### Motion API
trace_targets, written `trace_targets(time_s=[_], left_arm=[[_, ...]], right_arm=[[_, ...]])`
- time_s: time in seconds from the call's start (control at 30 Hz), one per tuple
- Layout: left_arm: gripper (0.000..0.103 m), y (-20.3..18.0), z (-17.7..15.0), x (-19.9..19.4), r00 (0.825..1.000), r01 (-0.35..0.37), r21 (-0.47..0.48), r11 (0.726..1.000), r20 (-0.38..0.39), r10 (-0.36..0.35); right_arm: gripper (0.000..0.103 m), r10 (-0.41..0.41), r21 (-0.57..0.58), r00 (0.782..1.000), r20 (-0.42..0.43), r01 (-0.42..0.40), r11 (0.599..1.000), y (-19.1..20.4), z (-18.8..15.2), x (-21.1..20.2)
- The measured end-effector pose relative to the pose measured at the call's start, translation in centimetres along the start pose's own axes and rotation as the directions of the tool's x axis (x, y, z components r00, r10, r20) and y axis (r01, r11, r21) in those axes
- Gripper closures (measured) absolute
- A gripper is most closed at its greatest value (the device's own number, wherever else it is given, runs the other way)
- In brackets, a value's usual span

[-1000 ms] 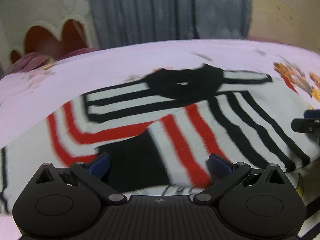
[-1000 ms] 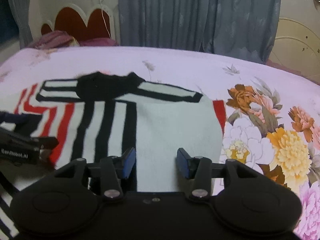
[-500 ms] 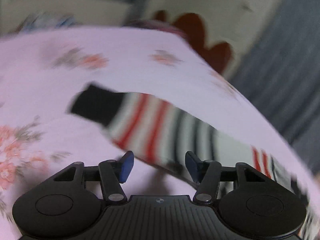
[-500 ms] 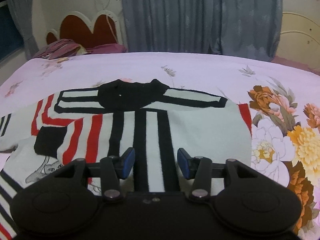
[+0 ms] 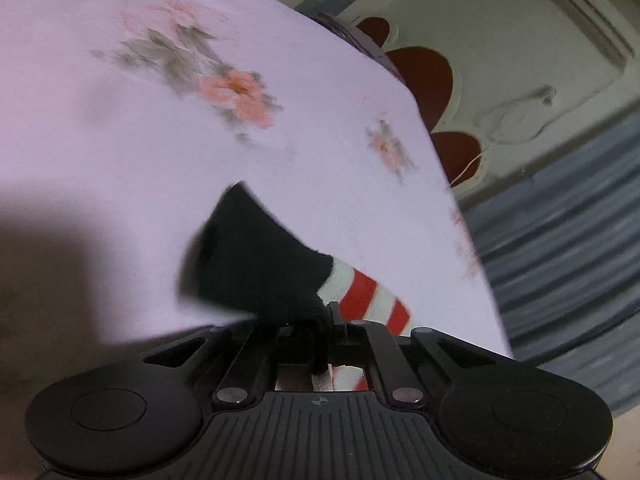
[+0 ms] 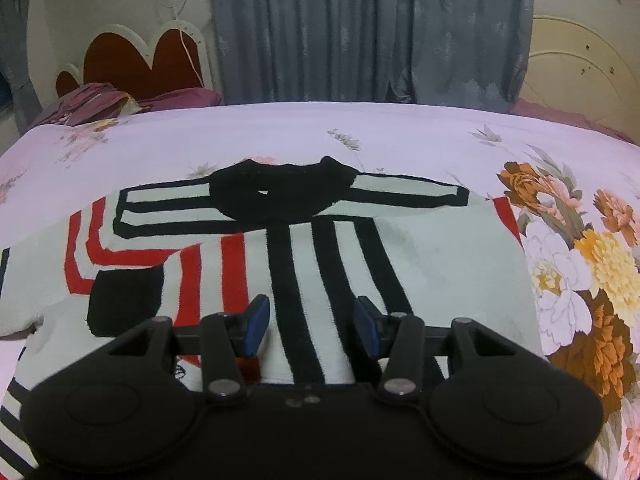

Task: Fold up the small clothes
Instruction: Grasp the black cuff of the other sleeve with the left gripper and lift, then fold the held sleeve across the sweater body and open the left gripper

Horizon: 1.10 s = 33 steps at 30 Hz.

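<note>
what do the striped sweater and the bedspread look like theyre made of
Striped sweater: looks like soft knit yarn, matte and fuzzy, thick at the cuff. Bedspread: seems smooth woven printed fabric, thin and flat with flower prints; fibre unclear.

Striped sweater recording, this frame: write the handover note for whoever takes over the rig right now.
Left hand-held gripper: shut on the black cuff of a red-and-white striped sleeve, over the pink floral bedsheet.
Right hand-held gripper: open, holding nothing, above the striped sweater lying on the bed.
Done: one black-cuffed sleeve already lies across the sweater's front.
Left: probably fold the held sleeve in, then fold the body.
</note>
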<state>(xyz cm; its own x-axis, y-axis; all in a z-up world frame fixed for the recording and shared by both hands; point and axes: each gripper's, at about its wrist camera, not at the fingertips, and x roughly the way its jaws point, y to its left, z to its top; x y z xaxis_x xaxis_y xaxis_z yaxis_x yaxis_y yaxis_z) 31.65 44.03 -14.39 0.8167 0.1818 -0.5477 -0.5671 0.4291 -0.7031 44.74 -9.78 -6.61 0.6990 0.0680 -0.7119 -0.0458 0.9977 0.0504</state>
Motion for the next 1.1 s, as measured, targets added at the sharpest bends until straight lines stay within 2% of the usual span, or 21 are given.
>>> trace_targets(time_s=[0.07,0.13,0.23,0.33,0.4,0.53,0.63,0.8,0.9,0.93,0.97,1.0,1.03,1.07,1.1], left_arm=[[0.099,-2.9,0.0,1.1,0.998,0.058,0.044,0.997,-0.001,-0.058],[0.099,-6.9,-1.4,2.1,0.991,0.13,0.112,0.985,-0.035,-0.127],[0.099,-13.8,-6.0,2.9,0.965,0.249,0.246,0.937,-0.141,-0.219],[0.099,-20.5,-12.9,3.1,0.935,0.333,0.406,0.851,-0.258,-0.243],[0.099,-24.4,-17.8,3.1,0.914,0.381,0.493,0.782,-0.327,-0.239],[0.099,-29.5,-26.1,2.8,0.884,0.439,0.602,0.667,-0.422,-0.201],[0.099,-32.1,-31.2,2.9,0.879,0.448,0.685,0.574,-0.454,-0.144],[0.099,-33.3,-38.6,2.8,0.888,0.431,0.794,0.43,-0.457,-0.047],[0.099,-33.6,-41.6,3.1,0.886,0.43,0.829,0.358,-0.464,0.011],[0.098,-33.7,-42.5,2.5,0.889,0.429,0.842,0.328,-0.459,0.016],[0.097,-33.8,-42.9,2.0,0.899,0.416,0.86,0.295,-0.438,0.008],[0.093,-33.2,-43.0,1.3,0.901,0.416,0.869,0.269,-0.433,0.005],[0.073,-33.1,-42.7,0.9,0.892,0.437,0.862,0.256,-0.452,-0.003],[0.052,-33.0,-42.5,0.7,0.875,0.47,0.843,0.262,-0.484,-0.012],[0.042,-32.9,-41.9,0.4,0.852,0.509,0.813,0.283,-0.523,-0.027]], right_arm=[[0.058,-0.006,0.001,1.0,0.001,0.006,1.0,-0.1,0.0,0.0],[0.058,-0.015,0.011,1.0,0.007,0.015,1.0,-0.5,0.0,-0.1],[0.058,-0.026,0.04,1.0,0.018,0.025,0.999,-1.6,0.0,-0.2],[0.058,-0.022,0.083,0.999,0.025,0.02,0.996,-2.9,0.1,-0.2],[0.058,-0.018,0.1,0.999,0.035,0.014,0.995,-3.7,0.2,-0.2],[0.058,0.001,0.143,0.999,0.052,-0.008,0.99,-5.8,0.4,-0.5],[0.058,0.011,0.169,0.998,0.054,-0.02,0.985,-7.4,0.3,-0.5],[0.058,0.038,0.22,0.998,0.048,-0.047,0.974,-10.0,-0.2,-0.6],[0.058,0.061,0.228,0.997,0.05,-0.071,0.971,-10.9,-0.4,-0.7],[0.056,0.07,0.237,0.996,0.049,-0.08,0.968,-11.3,-0.4,-0.6],[0.054,0.077,0.246,0.996,0.046,-0.086,0.965,-11.6,-0.4,-0.6],[0.045,0.092,0.262,0.995,0.049,-0.102,0.96,-11.9,-0.4,-0.5],[0.037,0.115,0.284,0.992,0.056,-0.127,0.95,-12.3,-0.4,-0.5],[0.035,0.134,0.3,0.989,0.06,-0.146,0.943,-12.5,-0.4,-0.4],[0.034,0.156,0.317,0.986,0.06,-0.167,0.933,-12.6,-0.3,-0.2]])
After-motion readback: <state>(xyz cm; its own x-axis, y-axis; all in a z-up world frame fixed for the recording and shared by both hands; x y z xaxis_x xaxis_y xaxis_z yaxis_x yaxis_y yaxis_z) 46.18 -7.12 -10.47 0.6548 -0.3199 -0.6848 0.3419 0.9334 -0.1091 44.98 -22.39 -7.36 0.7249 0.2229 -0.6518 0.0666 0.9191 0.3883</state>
